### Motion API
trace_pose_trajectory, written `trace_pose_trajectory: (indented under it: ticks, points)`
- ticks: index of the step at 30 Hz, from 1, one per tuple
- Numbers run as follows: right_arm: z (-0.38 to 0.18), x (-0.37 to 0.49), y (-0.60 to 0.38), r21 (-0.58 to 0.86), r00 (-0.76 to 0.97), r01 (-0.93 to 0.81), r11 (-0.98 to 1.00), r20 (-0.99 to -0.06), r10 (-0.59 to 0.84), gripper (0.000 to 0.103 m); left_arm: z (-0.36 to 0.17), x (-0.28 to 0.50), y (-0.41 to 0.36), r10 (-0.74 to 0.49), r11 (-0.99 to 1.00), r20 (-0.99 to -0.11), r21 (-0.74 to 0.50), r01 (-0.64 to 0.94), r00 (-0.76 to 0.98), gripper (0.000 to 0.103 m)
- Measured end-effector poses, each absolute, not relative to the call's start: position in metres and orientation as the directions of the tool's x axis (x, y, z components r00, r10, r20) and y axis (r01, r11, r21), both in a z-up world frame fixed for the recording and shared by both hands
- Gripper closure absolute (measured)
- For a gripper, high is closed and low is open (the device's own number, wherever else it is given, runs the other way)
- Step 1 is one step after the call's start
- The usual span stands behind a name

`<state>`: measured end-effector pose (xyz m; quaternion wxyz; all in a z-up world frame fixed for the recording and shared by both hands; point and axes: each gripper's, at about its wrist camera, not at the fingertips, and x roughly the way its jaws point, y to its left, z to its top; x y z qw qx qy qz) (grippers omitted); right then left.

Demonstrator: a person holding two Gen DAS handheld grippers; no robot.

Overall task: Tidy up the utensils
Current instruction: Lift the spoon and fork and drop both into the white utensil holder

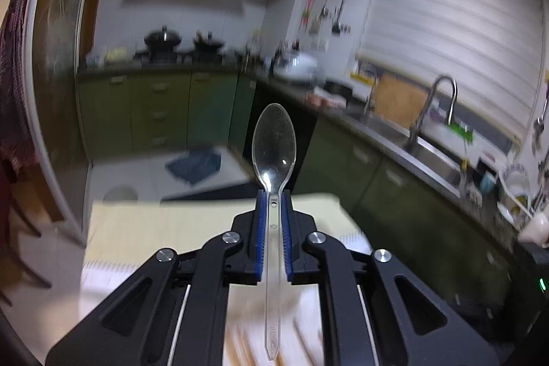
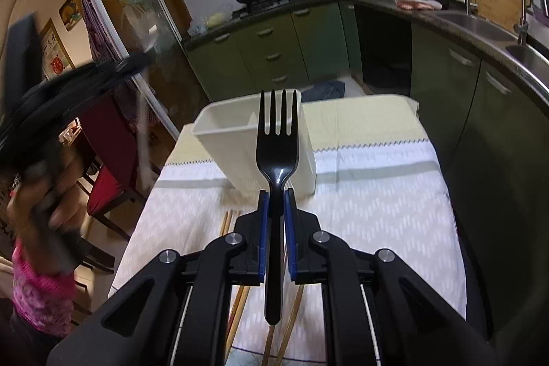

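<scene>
My left gripper [image 1: 273, 194] is shut on a clear plastic spoon [image 1: 273, 143], bowl pointing away, held high above the table; this view is motion-blurred. My right gripper [image 2: 276, 192] is shut on a black plastic fork [image 2: 277, 153], tines pointing away, just in front of a cream utensil holder [image 2: 233, 143] that stands on the cloth-covered table [image 2: 377, 194]. Wooden chopsticks [image 2: 240, 304] lie on the cloth under my right gripper. The left gripper with the spoon also shows, blurred, at the left of the right wrist view [image 2: 142, 126].
The table's far edge [image 2: 360, 112] faces green kitchen cabinets [image 2: 267, 50]. A counter with a sink [image 2: 480, 23] runs along the right. A red chair [image 2: 106, 180] stands left of the table. The holder of the left gripper, in pink [image 2: 37, 290], is at the left.
</scene>
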<state>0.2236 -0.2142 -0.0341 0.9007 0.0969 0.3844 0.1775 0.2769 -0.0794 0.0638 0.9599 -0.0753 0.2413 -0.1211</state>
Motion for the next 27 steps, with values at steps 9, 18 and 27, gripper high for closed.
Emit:
trace_pose_trajectory:
  ticks: [9, 18, 27]
  points:
    - [-0.030, 0.225, -0.233, 0.316, 0.656, -0.256, 0.914, -0.637, 0.404, 0.093, 0.045, 0.335, -0.098, -0.184, 0.973, -0.290, -0.186, 0.134, 0.939, 0.094]
    - [-0.025, 0.223, -0.243, 0.311, 0.692, -0.246, 0.918, -0.607, 0.391, 0.093, 0.017, 0.325, -0.106, -0.171, 0.981, -0.344, -0.148, 0.126, 0.923, 0.094]
    - [-0.008, 0.250, -0.231, 0.250, 0.752, -0.242, 0.937, -0.562, 0.344, 0.093, 0.006, 0.313, -0.108, -0.140, 0.990, -0.466, -0.065, 0.124, 0.873, 0.060]
